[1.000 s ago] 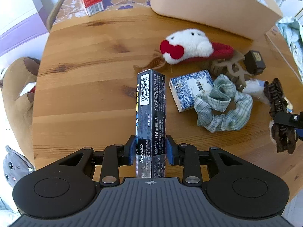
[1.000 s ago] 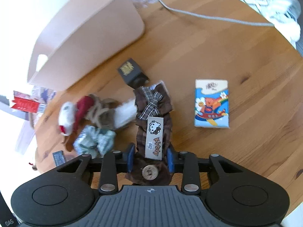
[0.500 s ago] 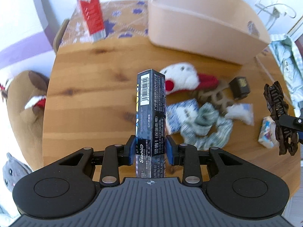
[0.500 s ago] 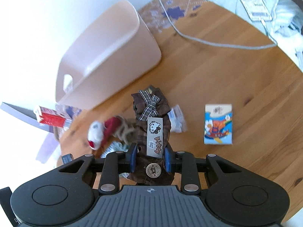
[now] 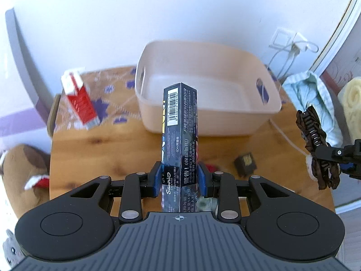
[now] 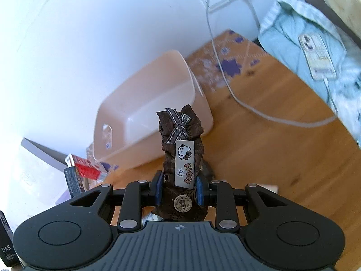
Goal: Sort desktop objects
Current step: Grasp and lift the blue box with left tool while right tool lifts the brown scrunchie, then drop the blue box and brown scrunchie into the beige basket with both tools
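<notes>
My left gripper (image 5: 179, 179) is shut on a tall dark Sanrio box (image 5: 180, 122), held upright high above the wooden table (image 5: 90, 153) and in front of the beige bin (image 5: 203, 122). My right gripper (image 6: 179, 188) is shut on a brown plaid hair clip (image 6: 180, 144) with a bow and a Hello Kitty tag. The clip and right gripper also show at the right edge of the left wrist view (image 5: 315, 144). The beige bin (image 6: 144, 115) lies ahead and left of the clip; its inside looks empty.
A red and white carton (image 5: 79, 99) stands left of the bin on a patterned mat. A small dark cube (image 5: 245, 164) lies on the table. A white cable (image 6: 248, 108) crosses the table. A light blue cloth (image 6: 304, 45) with a phone lies right.
Both grippers have risen and tilted up with their objects. The bin's open inside now shows, and the pile of small items has dropped out of sight below.
</notes>
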The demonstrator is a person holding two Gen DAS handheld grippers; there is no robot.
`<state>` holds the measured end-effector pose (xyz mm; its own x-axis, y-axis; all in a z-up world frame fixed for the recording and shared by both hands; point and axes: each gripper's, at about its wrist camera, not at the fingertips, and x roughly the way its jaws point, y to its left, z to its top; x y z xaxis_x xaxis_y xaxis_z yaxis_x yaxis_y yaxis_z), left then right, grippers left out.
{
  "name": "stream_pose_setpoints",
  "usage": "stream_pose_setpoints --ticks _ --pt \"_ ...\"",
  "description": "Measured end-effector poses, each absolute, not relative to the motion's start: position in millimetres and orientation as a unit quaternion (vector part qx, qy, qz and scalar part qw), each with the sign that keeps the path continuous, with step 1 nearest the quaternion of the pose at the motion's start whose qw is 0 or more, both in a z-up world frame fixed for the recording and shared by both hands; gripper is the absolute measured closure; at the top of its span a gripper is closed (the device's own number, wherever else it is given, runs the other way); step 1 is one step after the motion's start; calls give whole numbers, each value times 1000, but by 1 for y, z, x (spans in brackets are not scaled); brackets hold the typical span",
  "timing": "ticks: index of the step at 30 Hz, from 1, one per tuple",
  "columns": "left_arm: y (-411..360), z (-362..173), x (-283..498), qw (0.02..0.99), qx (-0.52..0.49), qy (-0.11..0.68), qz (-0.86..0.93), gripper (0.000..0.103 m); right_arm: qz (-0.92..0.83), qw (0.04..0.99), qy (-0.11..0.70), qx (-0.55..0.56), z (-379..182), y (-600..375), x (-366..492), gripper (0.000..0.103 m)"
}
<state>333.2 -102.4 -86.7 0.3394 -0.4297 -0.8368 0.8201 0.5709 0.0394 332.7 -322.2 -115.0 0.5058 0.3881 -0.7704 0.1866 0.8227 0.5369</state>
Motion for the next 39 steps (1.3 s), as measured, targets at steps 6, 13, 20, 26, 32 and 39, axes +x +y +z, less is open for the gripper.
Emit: stream_pose_setpoints --ticks 6,13,20,26,32,39 --pt "-128 -69 345 784 249 378 -425 70 73 824 479 294 -102 -322 363 76" --pt "-163 -51 364 794 253 342 -434 70 85 840 462 271 -98 -316 401 76" --pt "-208 -57 387 800 267 323 -430 70 89 858 449 232 -103 -301 442 76" --pt "-250 -90 404 789 305 321 -426 70 74 860 465 196 -134 -283 479 76" --pt "-274 -121 409 788 327 315 -415 70 49 859 482 163 -168 -268 503 76" --pt "-297 -156 425 778 342 350 -394 70 47 852 509 114 -199 -243 524 76"
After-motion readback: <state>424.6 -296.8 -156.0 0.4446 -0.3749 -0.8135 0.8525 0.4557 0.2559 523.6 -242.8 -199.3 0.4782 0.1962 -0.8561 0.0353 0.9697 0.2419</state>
